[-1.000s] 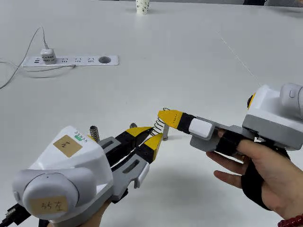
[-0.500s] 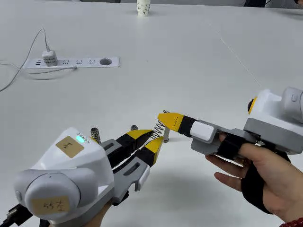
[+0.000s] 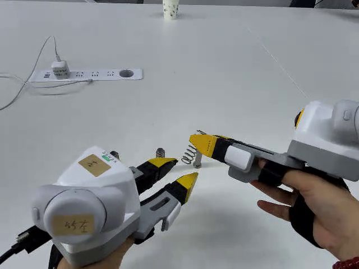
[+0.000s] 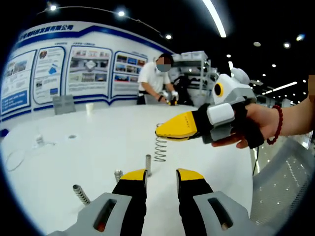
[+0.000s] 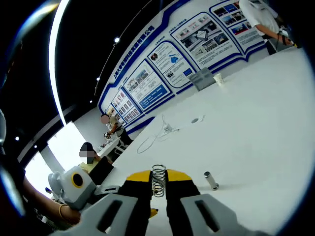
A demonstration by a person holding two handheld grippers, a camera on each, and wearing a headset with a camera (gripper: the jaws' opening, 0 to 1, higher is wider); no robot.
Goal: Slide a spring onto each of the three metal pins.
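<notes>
Two tan paper labels sit on the white housing of the left gripper (image 3: 182, 169). The rear label (image 3: 70, 225) carries handwriting that looks like "55" and the character 左 — blurred, so unsure. The top label (image 3: 93, 165) bears one unreadable mark. The wall posters (image 4: 59, 69) and their blue heading banner (image 4: 47, 28) hold Chinese text — too small to read.

**Springs and pins: status**

Loose spring (image 3: 190, 152): thin wire coil, pinched at its top by the fingers of the right gripper (image 3: 194, 140). It hangs tilted, its lower end just beside the first pin (image 3: 197, 161), which is bare and upright on the tabletop. Second pin (image 3: 160, 152): bare. Third pin (image 4: 80, 193): sheathed in coils.
</notes>
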